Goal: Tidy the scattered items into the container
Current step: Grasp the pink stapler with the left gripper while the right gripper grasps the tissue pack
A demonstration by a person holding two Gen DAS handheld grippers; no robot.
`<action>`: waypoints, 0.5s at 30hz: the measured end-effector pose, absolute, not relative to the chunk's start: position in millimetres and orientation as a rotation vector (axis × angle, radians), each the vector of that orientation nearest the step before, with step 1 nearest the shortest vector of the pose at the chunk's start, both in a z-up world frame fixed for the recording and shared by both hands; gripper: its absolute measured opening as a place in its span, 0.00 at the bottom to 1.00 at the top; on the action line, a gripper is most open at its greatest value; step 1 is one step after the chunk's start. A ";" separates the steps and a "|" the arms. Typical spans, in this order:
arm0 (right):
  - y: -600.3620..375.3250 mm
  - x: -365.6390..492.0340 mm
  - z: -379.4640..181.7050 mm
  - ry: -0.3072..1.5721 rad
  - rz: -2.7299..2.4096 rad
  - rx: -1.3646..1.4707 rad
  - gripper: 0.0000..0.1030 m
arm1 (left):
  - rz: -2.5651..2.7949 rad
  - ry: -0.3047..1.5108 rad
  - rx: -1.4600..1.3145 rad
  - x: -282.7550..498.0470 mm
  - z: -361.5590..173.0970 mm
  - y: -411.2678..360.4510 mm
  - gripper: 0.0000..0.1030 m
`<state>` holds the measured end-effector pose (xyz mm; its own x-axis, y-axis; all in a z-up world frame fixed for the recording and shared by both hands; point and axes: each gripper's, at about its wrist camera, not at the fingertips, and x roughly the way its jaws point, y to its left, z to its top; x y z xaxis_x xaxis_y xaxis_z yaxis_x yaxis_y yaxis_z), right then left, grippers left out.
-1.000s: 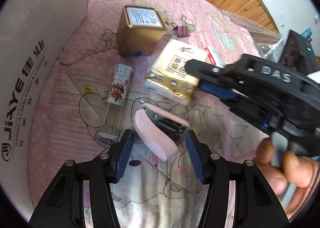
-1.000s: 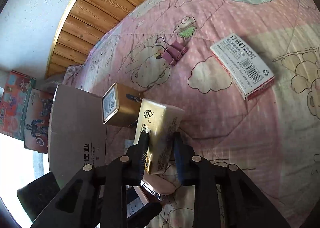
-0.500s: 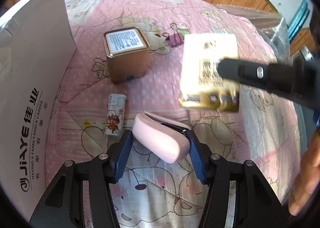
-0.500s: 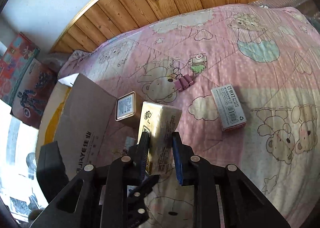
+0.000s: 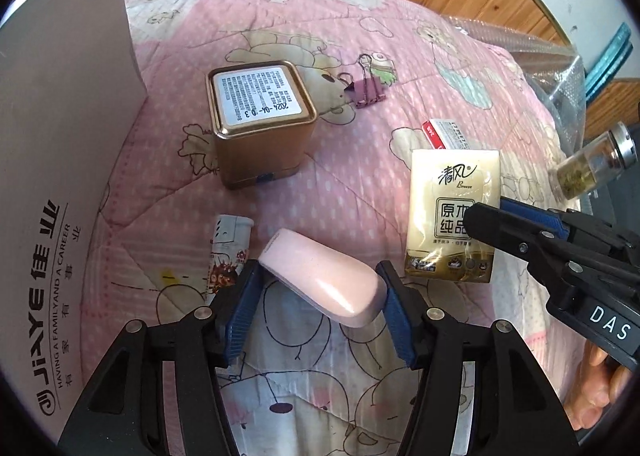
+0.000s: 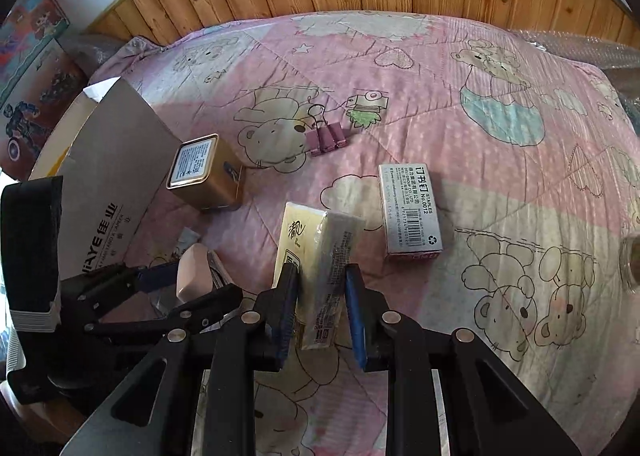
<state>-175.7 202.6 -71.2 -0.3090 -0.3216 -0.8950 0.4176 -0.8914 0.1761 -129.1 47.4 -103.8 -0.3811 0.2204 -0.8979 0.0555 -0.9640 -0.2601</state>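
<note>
**Both grippers loaded above the bed**

Left gripper (image 5: 316, 292) clenches the pink stapler (image 5: 320, 284) across its smooth, hard, likely slippery shell, so a mid-body hold looks safest. Right gripper (image 6: 320, 296) squeezes the tissue pack (image 6: 316, 256), light and soft, by its flat faces. The box (image 5: 60, 175) stands left, beside the tin (image 5: 260, 123).

The cardboard box (image 5: 60, 183) runs off the left edge, its inside unseen; the printed tube (image 5: 228, 252) is partly hidden behind the left gripper (image 5: 316, 308); the glass jar (image 6: 632, 264) is cut by the right edge; the staples box (image 5: 446, 132) is half covered by the tissue pack (image 5: 452, 211).
</note>
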 end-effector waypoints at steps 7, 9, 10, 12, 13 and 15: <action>208.1 -176.7 -70.2 0.099 -2.181 1.503 0.25 | 2.450 -0.210 -1.707 -131.8 -100.7 35.1 0.59; 207.6 -175.9 -69.6 0.103 -2.164 1.503 0.25 | 2.461 -0.281 -1.719 -130.3 -103.0 26.0 0.59; 206.5 -175.5 -69.5 0.104 -2.155 1.502 0.25 | 2.463 -0.313 -1.722 -130.4 -104.0 24.1 0.59; 203.5 -174.7 -70.1 0.112 -2.147 1.498 0.25 | 2.482 -0.355 -1.732 -132.4 -104.7 24.0 0.59; 202.1 -174.2 -70.8 0.116 -2.145 1.495 0.26 | 2.496 -0.372 -1.735 -133.5 -105.0 24.7 0.59; 200.4 -173.7 -73.7 0.108 -2.137 1.495 0.28 | 2.535 -0.400 -1.729 -134.0 -106.0 26.6 0.59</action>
<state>-173.7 200.4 -73.7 -0.2514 -0.3702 -0.8943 0.4586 -0.8592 0.2267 -134.0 26.6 -106.0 -0.3748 0.1826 -0.9090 0.1062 -0.9655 -0.2377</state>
